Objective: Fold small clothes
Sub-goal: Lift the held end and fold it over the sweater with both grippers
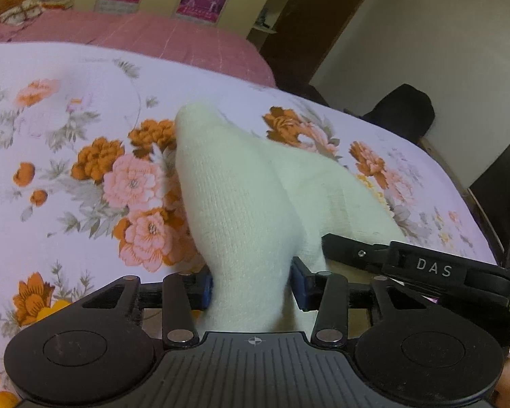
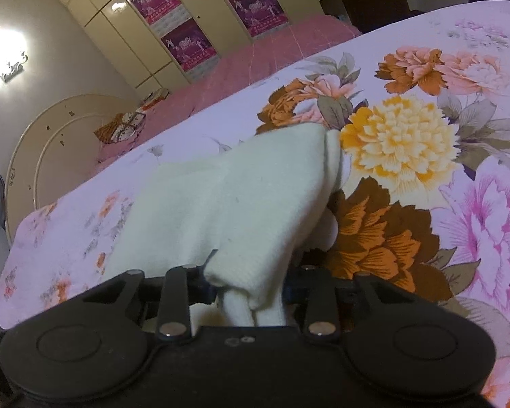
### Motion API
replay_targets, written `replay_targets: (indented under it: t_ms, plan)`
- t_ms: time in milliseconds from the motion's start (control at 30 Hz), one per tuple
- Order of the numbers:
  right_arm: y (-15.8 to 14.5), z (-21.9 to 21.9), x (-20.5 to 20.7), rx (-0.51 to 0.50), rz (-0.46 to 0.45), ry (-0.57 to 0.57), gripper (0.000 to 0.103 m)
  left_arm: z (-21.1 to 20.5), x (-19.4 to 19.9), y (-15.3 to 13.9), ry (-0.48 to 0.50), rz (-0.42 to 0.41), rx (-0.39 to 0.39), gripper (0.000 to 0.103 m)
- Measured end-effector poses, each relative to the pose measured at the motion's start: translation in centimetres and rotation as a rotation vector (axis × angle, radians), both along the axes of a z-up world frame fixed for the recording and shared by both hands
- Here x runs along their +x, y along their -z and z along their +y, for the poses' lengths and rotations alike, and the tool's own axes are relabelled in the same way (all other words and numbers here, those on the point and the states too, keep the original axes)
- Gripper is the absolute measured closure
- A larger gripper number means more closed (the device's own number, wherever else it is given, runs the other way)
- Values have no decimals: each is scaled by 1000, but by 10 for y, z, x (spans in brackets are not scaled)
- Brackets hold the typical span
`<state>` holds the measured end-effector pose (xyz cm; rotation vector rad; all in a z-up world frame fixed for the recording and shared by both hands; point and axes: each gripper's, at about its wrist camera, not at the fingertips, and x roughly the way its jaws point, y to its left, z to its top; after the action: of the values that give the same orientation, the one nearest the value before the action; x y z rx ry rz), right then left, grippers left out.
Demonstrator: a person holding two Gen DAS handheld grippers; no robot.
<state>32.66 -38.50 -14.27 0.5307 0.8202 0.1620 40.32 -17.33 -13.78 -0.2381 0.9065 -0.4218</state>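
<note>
A small cream-white knit garment [image 1: 241,190] is held up off the floral bedsheet [image 1: 68,129]. My left gripper [image 1: 251,289] is shut on one end of it, the cloth bunched between the blue pads. My right gripper [image 2: 250,289] is shut on another end of the same garment [image 2: 241,197], which drapes forward and sags to the sheet [image 2: 459,156]. The right gripper's black finger, marked DAS [image 1: 431,268], shows in the left wrist view just right of my left gripper, so the two grippers are close together.
A pink blanket [image 1: 159,34] covers the bed's far part, with a folded brown-and-white cloth [image 1: 17,10] on it. Wardrobes with purple posters [image 2: 187,47] stand behind. A dark chair [image 1: 404,112] and the bed's right edge lie to the right.
</note>
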Motion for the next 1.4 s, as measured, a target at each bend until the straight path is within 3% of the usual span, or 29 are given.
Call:
replay_targets:
  t_ms: [333, 567, 733, 1067, 1233, 1400]
  plan:
    - [-26, 19, -9, -19, -41, -10, 71, 16, -12, -23, 8, -30, -10, 60]
    - [-44, 59, -16, -9, -77, -33, 71, 66, -28, -43, -24, -64, 1, 60]
    - [-53, 112, -16, 4, -95, -62, 71, 134, -42, -53, -57, -87, 8, 60]
    - [-55, 268, 2, 39, -123, -123, 71, 303, -44, -54, -161, -103, 20, 60]
    - [-46, 337, 26, 46, -130, -171, 71, 373, -33, -40, -209, -99, 29, 60]
    - [-30, 374, 43, 22, -103, -178, 72, 403, -19, -7, -221, -72, 37, 59]
